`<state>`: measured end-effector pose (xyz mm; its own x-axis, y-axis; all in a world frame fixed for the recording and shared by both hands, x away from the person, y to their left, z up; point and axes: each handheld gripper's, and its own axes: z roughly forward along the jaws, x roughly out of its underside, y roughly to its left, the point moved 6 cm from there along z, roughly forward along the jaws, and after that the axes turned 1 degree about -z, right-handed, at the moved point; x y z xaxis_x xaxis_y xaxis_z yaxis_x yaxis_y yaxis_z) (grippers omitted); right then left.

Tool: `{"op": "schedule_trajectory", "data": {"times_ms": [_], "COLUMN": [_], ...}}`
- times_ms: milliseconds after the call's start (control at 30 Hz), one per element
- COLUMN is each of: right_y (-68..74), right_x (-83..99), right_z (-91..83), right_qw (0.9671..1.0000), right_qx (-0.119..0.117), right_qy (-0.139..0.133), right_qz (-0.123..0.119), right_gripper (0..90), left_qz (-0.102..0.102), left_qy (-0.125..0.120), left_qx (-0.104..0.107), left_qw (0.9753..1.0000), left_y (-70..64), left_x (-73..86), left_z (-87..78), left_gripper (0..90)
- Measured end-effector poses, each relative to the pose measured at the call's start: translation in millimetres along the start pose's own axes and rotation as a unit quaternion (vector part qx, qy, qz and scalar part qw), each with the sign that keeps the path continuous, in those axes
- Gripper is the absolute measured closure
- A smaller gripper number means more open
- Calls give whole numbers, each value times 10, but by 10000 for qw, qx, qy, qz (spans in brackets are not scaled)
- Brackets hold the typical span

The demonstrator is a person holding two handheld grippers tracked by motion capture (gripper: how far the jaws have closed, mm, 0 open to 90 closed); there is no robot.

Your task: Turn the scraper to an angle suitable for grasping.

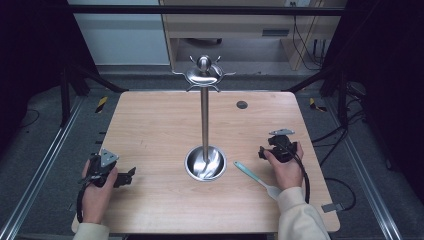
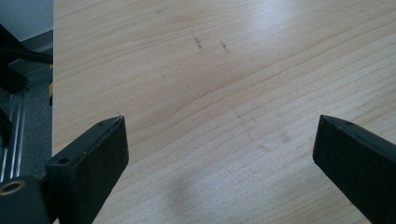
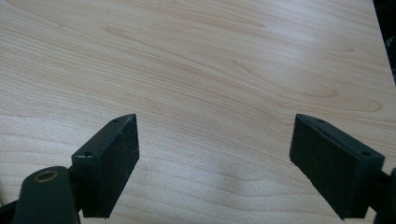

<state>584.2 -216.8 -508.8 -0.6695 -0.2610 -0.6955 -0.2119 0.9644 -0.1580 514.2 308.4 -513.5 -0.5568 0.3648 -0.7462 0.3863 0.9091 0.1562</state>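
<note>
The left gripper (image 1: 131, 175) sits near the left front edge of the wooden table (image 1: 150, 125) in the high view, held in the person's left hand (image 1: 97, 192). The right gripper (image 1: 262, 151) rests in the right hand (image 1: 286, 170) toward the right side of the table. Just beside that hand lies one spatula (image 1: 255, 178) with a light teal blade and a white handle, flat on the wood, its blade pointing toward the middle. At the centre stands one metal stand (image 1: 204, 120), an upright pole rising from a shallow round dish (image 1: 197, 167); nothing lies in the dish. A ring of small hooks (image 1: 204, 75) crowns the pole, all of them bare. No writing can be read anywhere.

In the left gripper view, the left gripper (image 2: 219, 140) has its jaws spread wide over bare wood grain, with nothing between them.

In the right gripper view, the right gripper (image 3: 217, 140) likewise holds its jaws wide apart above bare tabletop.
</note>
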Motion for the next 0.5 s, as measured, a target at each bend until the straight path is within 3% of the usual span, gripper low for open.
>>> {"op": "schedule_trajectory", "data": {"times_ms": [133,267,333,367,500], "right_y": [24,48,85,85,166], "right_x": [-3,-17,-18,-18,-19], "right_z": [-1,-12,-21,-21,-24], "right_qw": [10000,9999,9997,9997,9985], "right_qx": [-9,2,-117,-117,-291], "right_qy": [-8,-47,-54,-54,-71], "right_qz": [-16,-143,-194,-194,-456], "right_gripper": [214,323,418,418,551], "left_qz": [16,18,24,21,19], "left_qy": [10,13,18,14,14], "left_qx": [9,8,8,3,9], "left_qw": [10000,10000,10000,10000,10000], "left_y": [-7,-7,-5,-5,-8], "left_x": [-1,-1,-1,-1,-3], "left_z": [2,4,3,3,5], "left_gripper": [32,32,32,32,33]}}
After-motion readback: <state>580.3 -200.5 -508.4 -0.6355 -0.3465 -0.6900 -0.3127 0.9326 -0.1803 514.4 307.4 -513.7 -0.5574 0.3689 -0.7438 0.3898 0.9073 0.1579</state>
